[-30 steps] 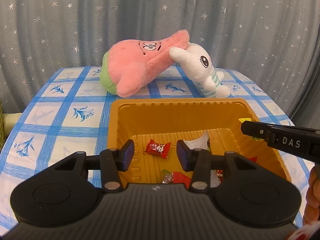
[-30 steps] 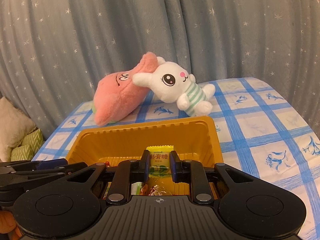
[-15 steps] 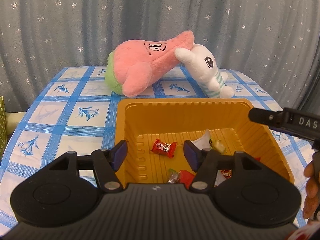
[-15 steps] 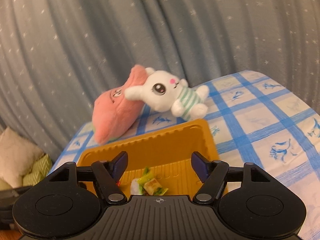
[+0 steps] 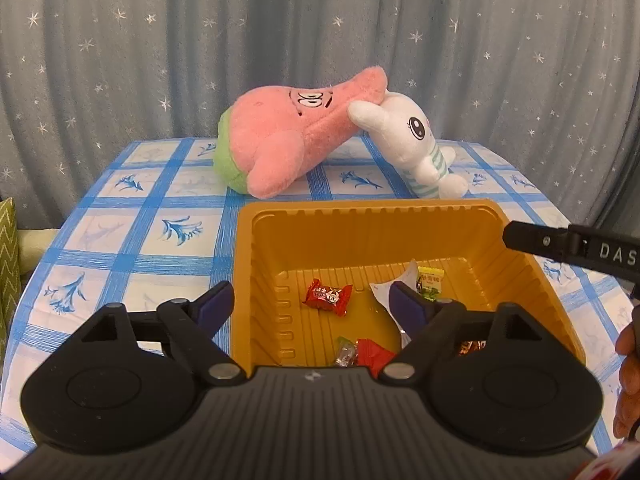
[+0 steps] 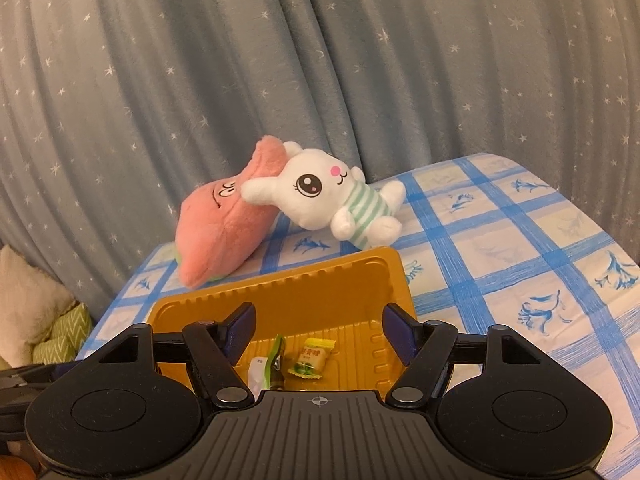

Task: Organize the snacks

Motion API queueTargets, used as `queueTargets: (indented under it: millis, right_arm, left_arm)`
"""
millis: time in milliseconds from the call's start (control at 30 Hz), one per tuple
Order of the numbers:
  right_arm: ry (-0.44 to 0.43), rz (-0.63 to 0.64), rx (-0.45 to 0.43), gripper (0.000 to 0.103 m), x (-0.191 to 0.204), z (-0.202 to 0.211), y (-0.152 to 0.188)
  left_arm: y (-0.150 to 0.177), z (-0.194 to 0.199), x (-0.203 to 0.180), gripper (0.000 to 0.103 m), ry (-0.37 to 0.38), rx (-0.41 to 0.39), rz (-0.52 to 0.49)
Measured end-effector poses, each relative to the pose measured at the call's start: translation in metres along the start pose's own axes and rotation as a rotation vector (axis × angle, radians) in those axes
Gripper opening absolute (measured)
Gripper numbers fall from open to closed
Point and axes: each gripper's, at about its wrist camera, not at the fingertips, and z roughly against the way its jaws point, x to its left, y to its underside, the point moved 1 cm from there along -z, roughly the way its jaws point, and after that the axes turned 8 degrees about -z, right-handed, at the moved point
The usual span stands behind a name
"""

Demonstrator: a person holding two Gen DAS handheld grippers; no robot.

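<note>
**Both tools open over tray; yellow candy lies in tray**

Curtain (image 5: 160, 60): grey-blue with white stars, fills the background in both views.

Desk (image 5: 132, 248): covered by a blue-and-white checked cloth with a flower print.

Tray (image 5: 368, 220): orange plastic, ribbed walls, sits on the desk near its front. Snacks lie loose on its floor.

Pink plush (image 5: 292, 136): lies on its side behind the tray, touching the white rabbit (image 5: 412, 144), which leans against its tip. The rabbit wears a green-striped shirt.

Left tool (image 5: 312, 300): fingers spread wide, nothing between them. It hangs at the near left corner of the tray; the left finger is outside the tray wall, the right finger over the tray floor.

Right tool (image 6: 316, 322): fingers spread wide, empty, above the near part of the tray. In the left view one black finger of it, marked "DAS", reaches in over the tray's right rim.

Snacks, in tray:
- White wrapper (image 5: 384, 288), partly hidden behind the left tool's right finger.
- Red candy (image 5: 328, 296), left of centre on the floor.
- Second red wrapper (image 5: 372, 354), at the near wall, beside a clear-wrapped sweet (image 5: 346, 354).
- Yellow candy (image 6: 312, 358), flat on the floor on the right side, just beside a green packet (image 6: 276, 360). It is free of both tools.
</note>
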Motion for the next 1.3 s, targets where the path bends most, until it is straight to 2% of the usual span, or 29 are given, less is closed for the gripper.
queueTargets:
  millis: [100,267,300,367,433,800,933,1100,1300]
  right_arm:
    - [0.008,0.026,0.004,0.070,0.003,0.003,0.001]
    - [0.021,0.074,0.009,0.071,0.006,0.013,0.002]
    - [0.024,0.083,0.010,0.072,0.006,0.015,0.003]
    - [0.029,0.093,0.012,0.081,0.005,0.020,0.004]
    - [0.032,0.104,0.014,0.084,0.004,0.027,0.006]
    - [0.081,0.145,0.075,0.087,-0.004,0.067,0.021]
    - [0.085,0.162,0.078,0.087,-0.002,0.089,0.027]
    - [0.081,0.138,0.059,0.087,-0.002,0.122,0.035]
    - [0.078,0.095,0.001,0.087,-0.001,0.170,0.051]
  left_arm:
    - [-0.001,0.006,-0.003,0.097,-0.022,-0.018,-0.002]
    - [-0.001,0.017,-0.009,0.103,-0.037,-0.033,-0.038]
    - [-0.001,0.019,-0.010,0.103,-0.038,-0.034,-0.039]
    - [0.000,0.023,-0.010,0.103,-0.042,-0.030,-0.035]
    - [0.002,0.028,-0.012,0.103,-0.045,-0.026,-0.034]
    - [0.021,0.076,-0.025,0.103,-0.047,-0.042,-0.032]
    - [0.028,0.100,-0.022,0.103,-0.034,-0.043,0.004]
    - [0.041,0.136,-0.026,0.103,-0.051,-0.058,0.008]
    - [0.061,0.184,-0.029,0.103,-0.058,-0.057,0.063]
